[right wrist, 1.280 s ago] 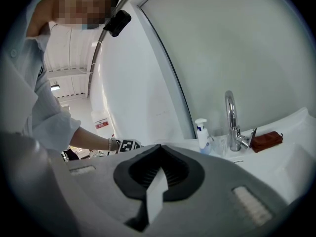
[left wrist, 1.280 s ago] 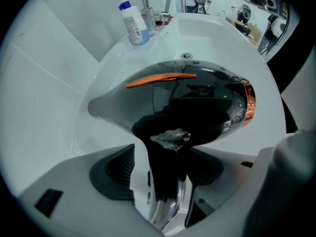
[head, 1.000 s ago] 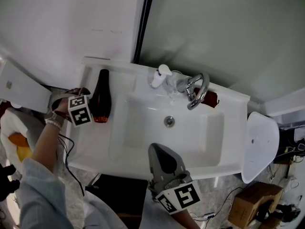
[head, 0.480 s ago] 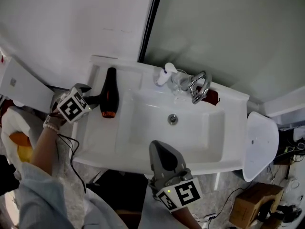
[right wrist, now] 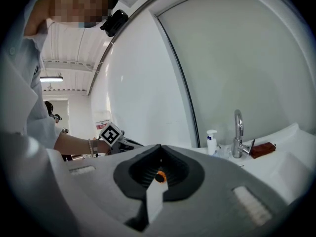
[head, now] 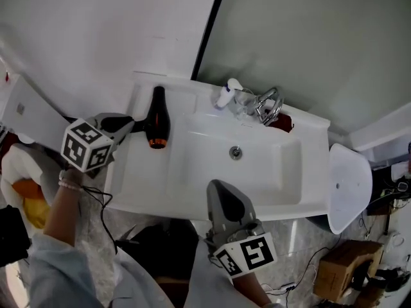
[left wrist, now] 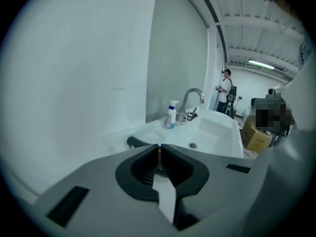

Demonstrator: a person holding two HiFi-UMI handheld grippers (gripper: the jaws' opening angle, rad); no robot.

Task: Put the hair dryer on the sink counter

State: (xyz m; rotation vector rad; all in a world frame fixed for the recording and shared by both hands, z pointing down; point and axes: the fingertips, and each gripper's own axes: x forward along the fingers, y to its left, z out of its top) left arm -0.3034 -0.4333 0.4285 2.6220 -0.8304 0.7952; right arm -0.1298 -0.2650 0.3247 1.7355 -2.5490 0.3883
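Black hair dryer w/ orange nozzle lies on white sink tabletop, upper left, long axis up-down. Just left of it: left tool, jaws just closed on nothing; right tool clenched empty, farther.

In the head view there is 1 hair dryer left of the centre, 1 sink counter with 1 drain and 1 faucet, 1 pump bottle, 1 dark red object and 1 cardboard box at lower right.
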